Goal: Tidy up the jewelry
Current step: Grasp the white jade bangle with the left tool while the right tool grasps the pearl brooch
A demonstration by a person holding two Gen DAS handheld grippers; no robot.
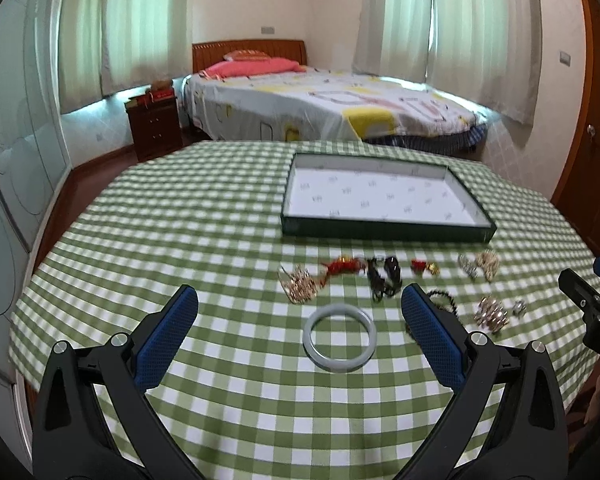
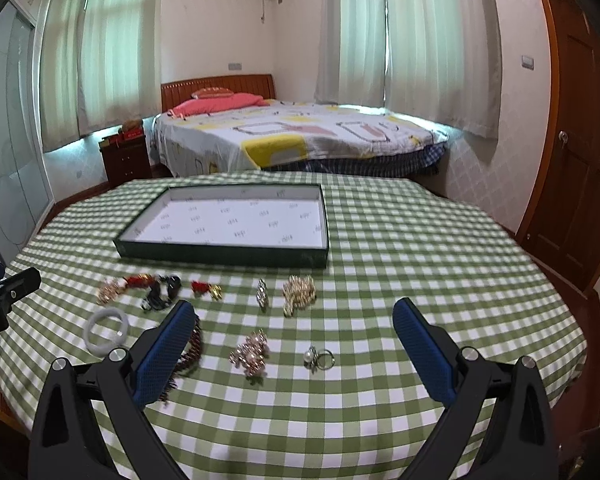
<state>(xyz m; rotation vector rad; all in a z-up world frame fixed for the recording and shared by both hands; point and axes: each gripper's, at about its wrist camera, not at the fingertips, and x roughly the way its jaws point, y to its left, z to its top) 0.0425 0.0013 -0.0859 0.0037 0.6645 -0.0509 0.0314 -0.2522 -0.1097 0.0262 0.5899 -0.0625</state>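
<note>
Both claws gape wide, empty: left claw [image 1: 300, 300] above the bangle [image 1: 339, 337], right claw [image 2: 292, 312] above the ring [image 2: 319, 358]. Tray [image 2: 220, 255] beyond the bangle.

One shallow dark-green tray [image 2: 224, 256], one pale jade bangle [image 1: 339, 337], one pearl ring [image 2: 319, 357], perhaps eight blurred jewelry clusters.

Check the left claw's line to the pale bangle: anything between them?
Nothing visible. The left claw is open with the pale bangle lying flat on the checked cloth between its fingers. The other jewelry sits beyond or to the right.
</note>
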